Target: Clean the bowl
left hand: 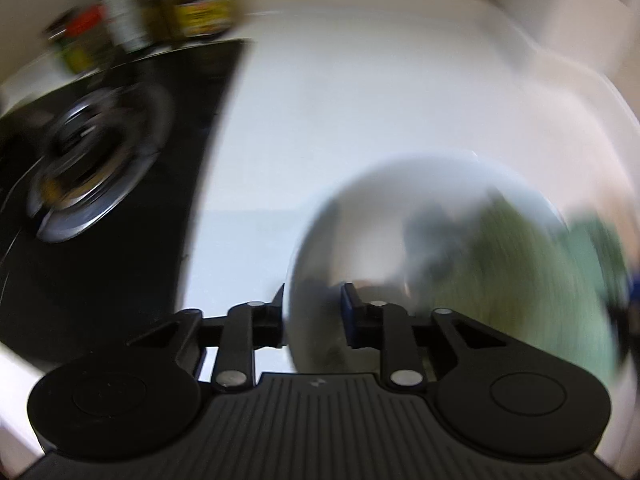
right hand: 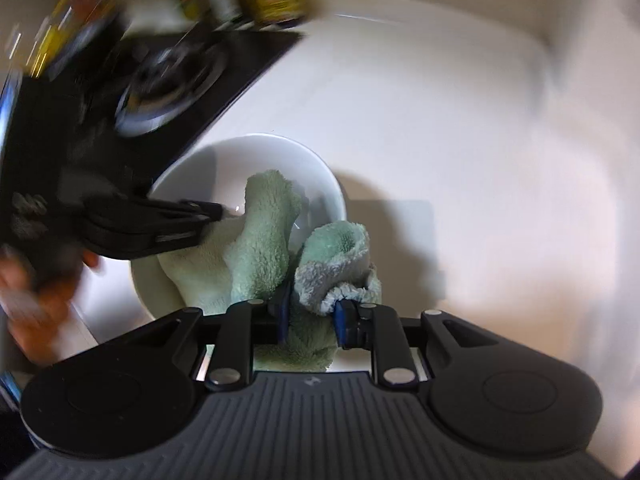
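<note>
A white bowl (right hand: pixel 272 140) stands on the white counter beside the black hob. In the left wrist view the bowl (left hand: pixel 360 232) is close and blurred. My left gripper (left hand: pixel 312 312) straddles its near rim, one finger outside and one inside, shut on it. From the right wrist view the left gripper (right hand: pixel 216 210) reaches in from the left onto the bowl's left rim. A pale green fluffy cloth (right hand: pixel 264 232) lies bunched inside the bowl and over its near edge. My right gripper (right hand: pixel 310 316) is shut on a fold of it. The cloth (left hand: pixel 520 280) is a green blur.
A black hob (left hand: pixel 120 260) with a metal burner (left hand: pixel 92 168) lies left of the bowl. Blurred bottles and jars (left hand: pixel 192 8) stand behind it. White counter (right hand: pixel 480 160) stretches to the right up to a pale wall. A hand (right hand: pixel 36 300) holds the left gripper.
</note>
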The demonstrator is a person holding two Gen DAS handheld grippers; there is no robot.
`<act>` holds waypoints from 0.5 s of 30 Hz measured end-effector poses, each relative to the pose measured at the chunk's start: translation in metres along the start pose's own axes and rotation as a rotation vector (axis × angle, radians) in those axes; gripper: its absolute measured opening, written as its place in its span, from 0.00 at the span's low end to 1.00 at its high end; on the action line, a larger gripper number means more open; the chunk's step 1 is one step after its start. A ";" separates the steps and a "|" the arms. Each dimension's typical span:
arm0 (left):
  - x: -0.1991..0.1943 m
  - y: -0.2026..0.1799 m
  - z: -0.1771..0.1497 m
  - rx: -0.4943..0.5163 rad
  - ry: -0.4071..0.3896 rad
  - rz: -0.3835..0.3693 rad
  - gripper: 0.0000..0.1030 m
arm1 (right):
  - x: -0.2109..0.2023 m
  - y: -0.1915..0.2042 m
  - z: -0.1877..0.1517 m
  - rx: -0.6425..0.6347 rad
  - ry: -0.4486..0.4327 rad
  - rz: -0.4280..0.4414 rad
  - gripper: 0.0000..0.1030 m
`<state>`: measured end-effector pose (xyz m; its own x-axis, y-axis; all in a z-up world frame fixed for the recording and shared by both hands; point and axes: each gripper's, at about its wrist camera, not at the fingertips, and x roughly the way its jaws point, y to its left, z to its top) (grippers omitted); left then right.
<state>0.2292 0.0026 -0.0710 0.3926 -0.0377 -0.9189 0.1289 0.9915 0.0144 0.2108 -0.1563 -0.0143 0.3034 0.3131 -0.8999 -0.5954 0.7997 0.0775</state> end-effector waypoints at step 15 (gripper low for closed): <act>0.027 -0.010 0.069 0.262 0.041 -0.149 0.25 | 0.025 -0.006 0.060 -0.682 0.077 -0.052 0.15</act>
<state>0.3015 -0.0170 -0.0690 0.3150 -0.1698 -0.9338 0.4147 0.9096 -0.0255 0.2668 -0.1226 -0.0117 0.3056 0.2254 -0.9251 -0.9242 0.3038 -0.2313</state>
